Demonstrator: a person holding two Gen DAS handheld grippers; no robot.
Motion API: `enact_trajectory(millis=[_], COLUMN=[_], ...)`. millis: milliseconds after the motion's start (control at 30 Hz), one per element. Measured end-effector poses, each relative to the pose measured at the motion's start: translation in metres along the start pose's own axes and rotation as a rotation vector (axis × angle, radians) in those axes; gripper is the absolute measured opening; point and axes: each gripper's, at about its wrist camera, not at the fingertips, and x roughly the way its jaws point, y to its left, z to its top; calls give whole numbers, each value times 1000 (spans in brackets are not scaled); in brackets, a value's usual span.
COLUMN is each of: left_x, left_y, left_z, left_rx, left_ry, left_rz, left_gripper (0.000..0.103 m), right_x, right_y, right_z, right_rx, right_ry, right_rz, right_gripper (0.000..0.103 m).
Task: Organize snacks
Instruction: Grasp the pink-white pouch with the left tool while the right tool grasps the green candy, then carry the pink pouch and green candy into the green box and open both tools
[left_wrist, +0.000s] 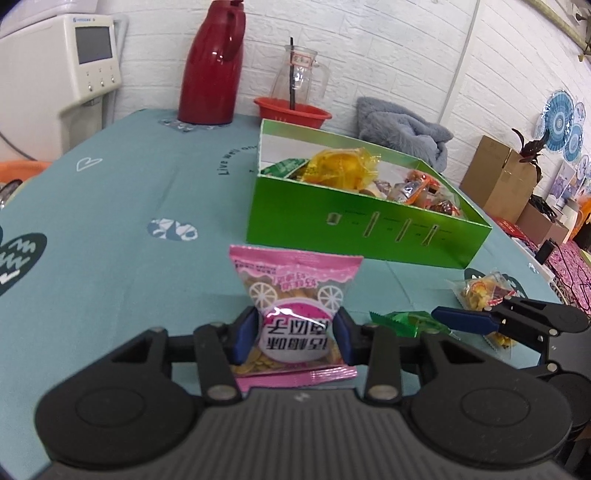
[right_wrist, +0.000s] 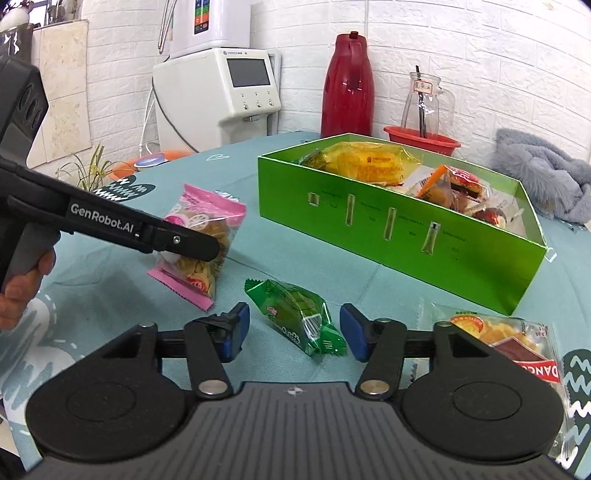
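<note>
My left gripper (left_wrist: 294, 338) is shut on a pink snack packet (left_wrist: 295, 314), its blue pads pinching the packet's middle just above the teal tablecloth. From the right wrist view the same pink packet (right_wrist: 201, 240) shows at the left, clamped in the left gripper (right_wrist: 192, 245), which a person's hand holds. My right gripper (right_wrist: 293, 332) stands open around a green wrapped snack (right_wrist: 299, 317) lying on the cloth, with gaps on both sides. The green box (right_wrist: 399, 229) holding several wrapped snacks sits beyond. In the left wrist view the box (left_wrist: 354, 225) is ahead to the right.
A clear packet of yellow-orange snacks (right_wrist: 513, 343) lies right of my right gripper. At the back of the table (left_wrist: 110, 206) stand a red thermos (right_wrist: 347, 85), a glass jug (right_wrist: 424, 99) in a red bowl, and a grey fluffy cloth (right_wrist: 543, 177). A white machine (right_wrist: 221, 92) stands behind.
</note>
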Motion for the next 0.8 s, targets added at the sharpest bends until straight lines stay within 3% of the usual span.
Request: enact_trajectory(millis=[100, 133, 267, 433, 600, 800], left_x=[5, 7, 5, -16, -25, -9], left_y=[-2, -3, -6, -23, -43, -67], left_z=[1, 1, 10, 40, 85, 132], left_rx=[9, 19, 13, 63, 89, 73], left_ry=[1, 3, 9, -91, -195, -245], left_rz=[2, -2, -61, -98, -146, -189], left_gripper=[39, 35, 34, 34, 34, 34], right_x=[6, 7, -3, -27, -42, -49], right_y=[4, 4, -3, -17, -41, -81], right_z=[-1, -1, 1, 25, 62, 99], right_rx=[-22, -22, 32, 35, 25, 67], right_ry=[17, 18, -7, -113, -218, -314], right_rz=[-17, -15, 14, 13, -41, -111], right_gripper=[55, 53, 50, 50, 50, 51])
